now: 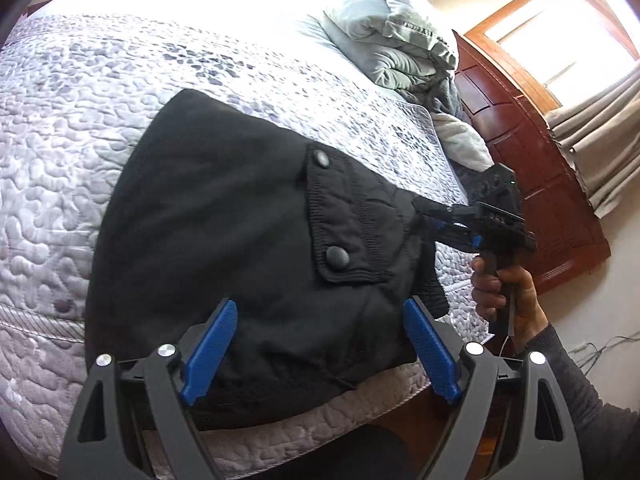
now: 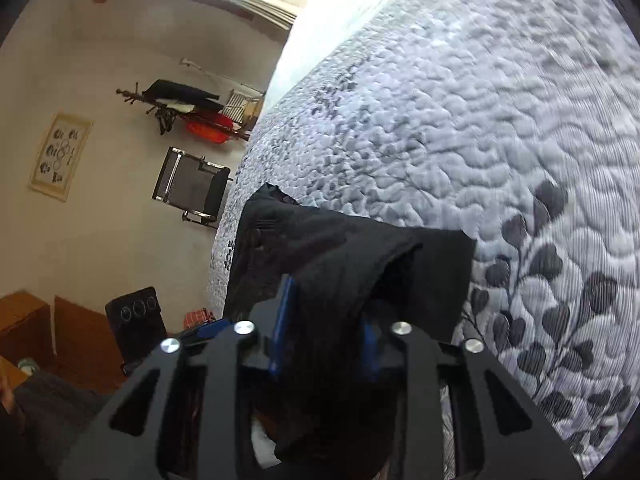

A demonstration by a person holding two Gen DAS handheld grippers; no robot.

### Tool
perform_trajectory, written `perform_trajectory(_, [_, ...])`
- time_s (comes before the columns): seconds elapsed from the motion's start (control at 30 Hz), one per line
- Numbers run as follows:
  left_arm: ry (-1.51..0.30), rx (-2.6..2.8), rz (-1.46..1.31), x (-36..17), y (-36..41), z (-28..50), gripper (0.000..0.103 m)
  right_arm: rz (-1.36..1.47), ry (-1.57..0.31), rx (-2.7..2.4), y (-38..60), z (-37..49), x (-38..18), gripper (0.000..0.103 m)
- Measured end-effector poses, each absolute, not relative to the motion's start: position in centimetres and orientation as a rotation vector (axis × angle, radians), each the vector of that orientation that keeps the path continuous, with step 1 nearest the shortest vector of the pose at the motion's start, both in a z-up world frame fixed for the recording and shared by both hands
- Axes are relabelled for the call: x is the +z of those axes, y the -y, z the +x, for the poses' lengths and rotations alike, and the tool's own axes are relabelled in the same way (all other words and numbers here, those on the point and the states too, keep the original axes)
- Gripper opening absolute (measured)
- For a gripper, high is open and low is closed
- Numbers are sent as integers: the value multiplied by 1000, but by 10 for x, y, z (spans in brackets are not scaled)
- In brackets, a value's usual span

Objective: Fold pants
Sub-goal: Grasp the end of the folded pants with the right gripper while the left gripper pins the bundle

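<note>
A wide bed point(image 1: 60, 160) covered by a pale grey quilted spread with a pebbled stitch and dark leaf prints fills most of both views. Behind it, in the left wrist view, a reddish wooden door point(image 1: 532, 168) stands beside grey curtains point(image 1: 600, 136), and a crumpled pale green duvet point(image 1: 400, 40) is heaped at the far end of the bed. The black pants point(image 1: 224, 248) lie folded into a compact block near the bed's near edge, a flap pocket with two round snaps facing up. On the wall in the right wrist view hang a coat rack point(image 2: 188, 108) loaded with dark and red items and a framed print point(image 2: 60, 156), with a folding chair point(image 2: 192, 188) below. The left tool point(image 1: 320, 348) hangs just over the near edge of the pants, its blue-padded fingers spread wide with nothing between them. The right tool point(image 1: 444, 224) comes in from the side, held by the person's right hand point(image 1: 504, 292); in the right wrist view its blue pads point(image 2: 280, 328) are closed tightly on a bunched corner of the black cloth, lifted a little off the spread.
</note>
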State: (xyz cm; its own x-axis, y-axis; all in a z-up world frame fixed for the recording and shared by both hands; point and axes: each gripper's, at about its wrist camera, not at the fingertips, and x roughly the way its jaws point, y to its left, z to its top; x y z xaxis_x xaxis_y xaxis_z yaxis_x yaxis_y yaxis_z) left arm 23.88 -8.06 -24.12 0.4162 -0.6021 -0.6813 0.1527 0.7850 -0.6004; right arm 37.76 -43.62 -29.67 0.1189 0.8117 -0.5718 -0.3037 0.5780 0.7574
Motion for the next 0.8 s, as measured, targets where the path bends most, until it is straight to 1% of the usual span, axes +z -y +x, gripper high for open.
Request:
perform_trajectory(0.03, [-1044, -491, -491, -243, 74, 240, 86, 514, -1162, 888, 433, 376, -295, 19])
perform_trajectory(0.07, [-1045, -485, -492, -246, 70, 239, 86, 535, -1161, 884, 436, 376, -300, 19])
perform_trajectory(0.1, [-1046, -483, -495, -248, 63, 241, 86, 554, -1200, 842, 438, 377, -314, 19])
perform_trajectory(0.13, [-1049, -482, -496, -249, 62, 240, 86, 543, -1234, 804, 440, 375, -325, 23])
perform_trajectory(0.2, [-1053, -482, -488, -250, 60, 240, 86, 560, -1222, 785, 445, 366, -330, 28])
perform_trajectory(0.23, [-1052, -481, -483, -250, 57, 239, 86, 587, -1206, 777, 449, 361, -326, 38])
perform_trajectory(0.27, [-1052, -483, -481, -249, 56, 239, 86, 614, -1179, 765, 454, 354, -320, 50])
perform_trajectory(0.33, [-1055, -481, -492, -248, 54, 239, 86, 648, -1125, 726, 463, 333, -308, 58])
perform_trajectory(0.43, [-1039, -481, -502, -243, 49, 236, 87, 681, -1117, 690, 466, 299, -303, 61])
perform_trajectory(0.5, [-1028, -476, -504, -241, 46, 234, 88, 704, -1133, 640, 466, 279, -309, 65])
perform_trajectory(0.63, [-1023, -467, -518, -239, 36, 226, 88, 752, -1174, 617, 451, 261, -331, 66])
perform_trajectory(0.67, [-1024, -467, -521, -238, 35, 226, 88, 762, -1169, 607, 448, 260, -335, 63])
perform_trajectory(0.7, [-1027, -467, -519, -238, 34, 226, 88, 782, -1155, 600, 448, 260, -337, 53])
perform_trajectory(0.73, [-1031, -465, -517, -238, 32, 226, 88, 803, -1144, 589, 449, 260, -339, 30])
perform_trajectory(0.77, [-1034, -463, -516, -238, 30, 226, 88, 828, -1132, 574, 452, 260, -341, 26])
perform_trajectory(0.8, [-1035, -461, -515, -238, 28, 227, 88, 853, -1111, 572, 456, 258, -341, 24])
